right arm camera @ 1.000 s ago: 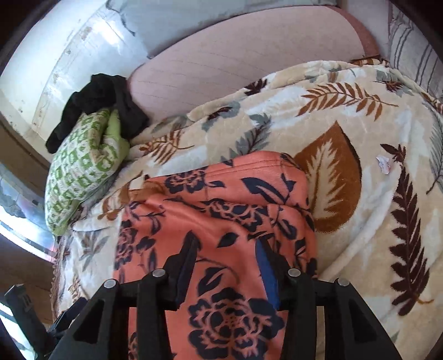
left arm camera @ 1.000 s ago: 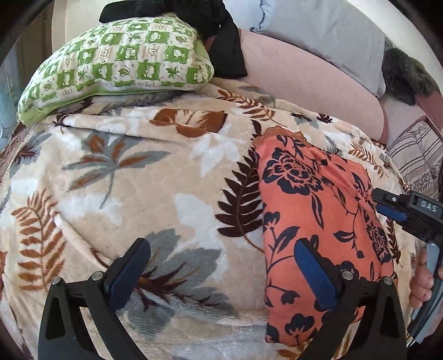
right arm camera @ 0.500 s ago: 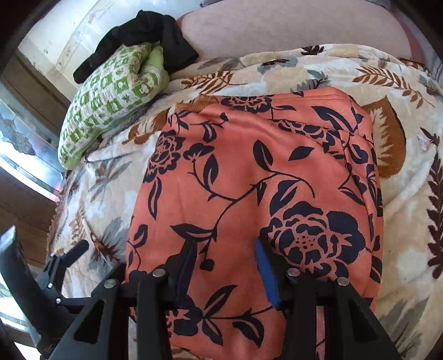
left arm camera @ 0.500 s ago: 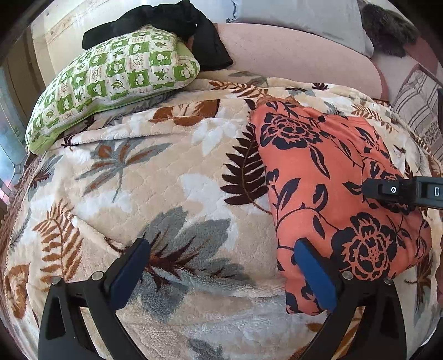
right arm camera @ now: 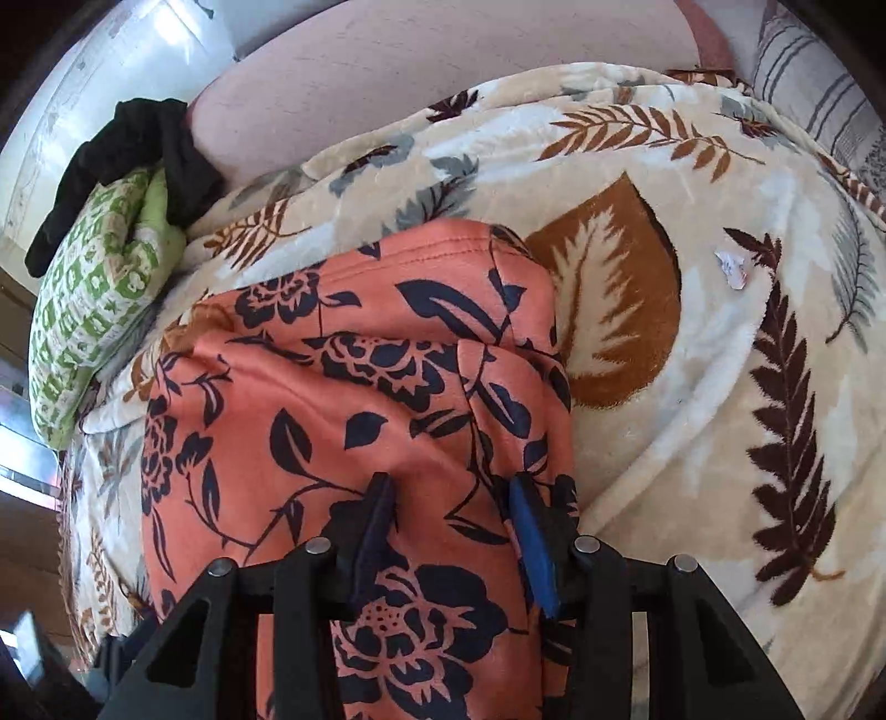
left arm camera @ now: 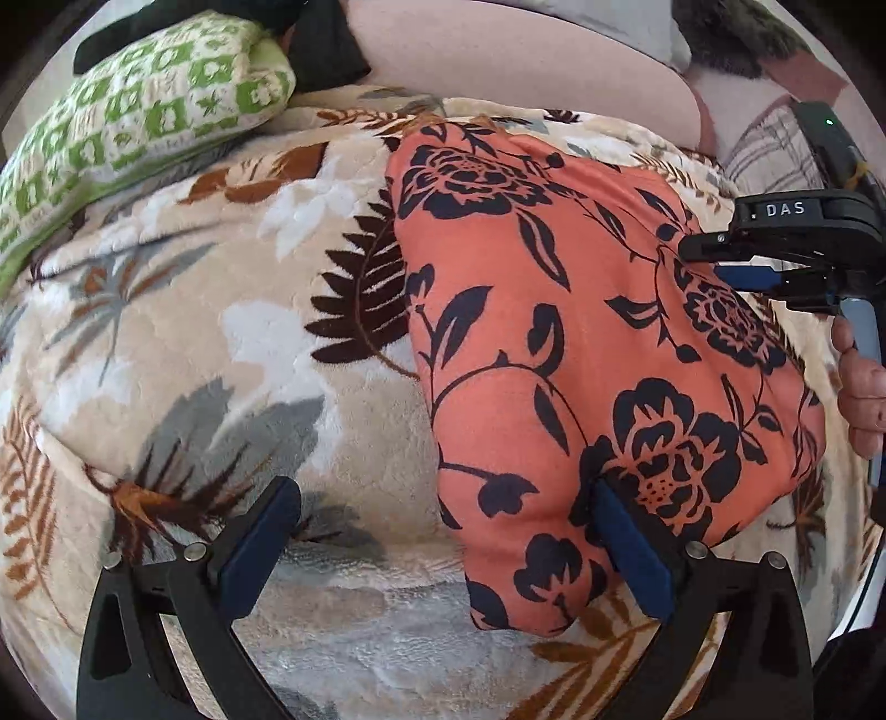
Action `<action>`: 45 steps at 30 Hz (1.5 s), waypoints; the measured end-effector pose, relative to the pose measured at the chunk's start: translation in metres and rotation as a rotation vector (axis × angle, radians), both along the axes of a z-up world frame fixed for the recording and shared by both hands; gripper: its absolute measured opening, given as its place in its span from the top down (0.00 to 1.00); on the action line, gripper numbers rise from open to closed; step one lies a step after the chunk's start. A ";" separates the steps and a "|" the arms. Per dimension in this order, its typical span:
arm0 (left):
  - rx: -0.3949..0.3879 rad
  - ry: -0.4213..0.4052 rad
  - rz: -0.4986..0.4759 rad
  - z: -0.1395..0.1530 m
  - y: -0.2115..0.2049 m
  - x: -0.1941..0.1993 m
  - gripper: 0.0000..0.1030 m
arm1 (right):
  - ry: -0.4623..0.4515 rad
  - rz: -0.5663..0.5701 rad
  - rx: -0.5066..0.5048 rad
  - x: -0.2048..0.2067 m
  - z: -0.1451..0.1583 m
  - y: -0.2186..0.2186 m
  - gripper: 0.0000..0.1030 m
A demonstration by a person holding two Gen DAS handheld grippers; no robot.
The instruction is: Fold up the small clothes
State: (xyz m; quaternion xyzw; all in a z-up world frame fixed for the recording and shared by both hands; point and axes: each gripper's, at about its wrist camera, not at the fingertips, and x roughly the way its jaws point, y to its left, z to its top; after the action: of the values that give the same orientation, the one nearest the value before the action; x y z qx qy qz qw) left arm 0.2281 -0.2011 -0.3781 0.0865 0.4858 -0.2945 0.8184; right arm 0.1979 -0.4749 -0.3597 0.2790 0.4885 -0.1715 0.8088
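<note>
An orange garment (left arm camera: 554,343) with a dark blue flower print lies folded on a leaf-patterned blanket (left arm camera: 221,343) that covers a bed. In the left wrist view it fills the centre and right of the frame, its lower corner reaching down between the fingers of the left gripper (left arm camera: 443,531).

The left gripper's jaws stand wide open. Its left pad (left arm camera: 260,545) is over bare blanket at the lower left, and its right pad (left arm camera: 631,554) lies against the garment's lower edge, with cloth on both sides of it. The pads do not press together on anything.

The right gripper (right arm camera: 451,531) sits low in the centre of its own view, directly over the garment (right arm camera: 343,421). Its jaws are part open, and a raised fold of orange cloth runs up between the 2 pads (right arm camera: 531,537). Whether the pads actually pinch that fold I cannot tell. In the left wrist view this gripper appears at the right edge, marked DAS, with a hand (left arm camera: 861,387) on its handle.

A green and white patterned pillow (left arm camera: 138,127) sits at the upper left, touching a black cloth (left arm camera: 326,50) behind it. A pink headboard (right arm camera: 443,83) spans the top of the right wrist view. A small white scrap (right arm camera: 731,268) lies on the blanket at the upper right, well apart from the garment.
</note>
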 end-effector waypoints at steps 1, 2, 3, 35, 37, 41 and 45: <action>-0.012 0.023 0.002 -0.001 0.002 0.002 0.00 | -0.041 0.006 -0.019 0.002 0.011 0.003 0.55; -0.022 0.026 -0.003 -0.002 0.004 0.001 0.00 | -0.090 0.032 -0.030 0.007 0.020 0.009 0.55; -0.032 0.021 -0.006 -0.003 0.005 0.000 0.00 | -0.127 0.063 -0.031 0.013 0.028 0.016 0.55; 0.029 -0.166 0.125 0.027 0.024 0.004 0.00 | -0.152 0.091 0.109 -0.063 0.043 0.045 0.58; 0.072 -0.186 0.105 0.020 0.020 0.002 0.00 | -0.056 0.077 0.133 -0.071 0.011 0.046 0.67; 0.077 -0.207 0.107 0.024 0.024 -0.001 0.00 | -0.063 0.105 0.108 -0.076 0.001 0.050 0.68; 0.026 -0.228 0.117 0.036 0.029 0.000 0.00 | -0.086 0.101 0.118 -0.075 0.011 0.047 0.68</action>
State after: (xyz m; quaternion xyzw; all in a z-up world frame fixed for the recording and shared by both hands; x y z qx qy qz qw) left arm 0.2282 -0.1722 -0.3421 0.1016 0.3977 -0.2282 0.8828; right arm 0.1232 -0.4276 -0.3492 0.3085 0.4758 -0.0893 0.8188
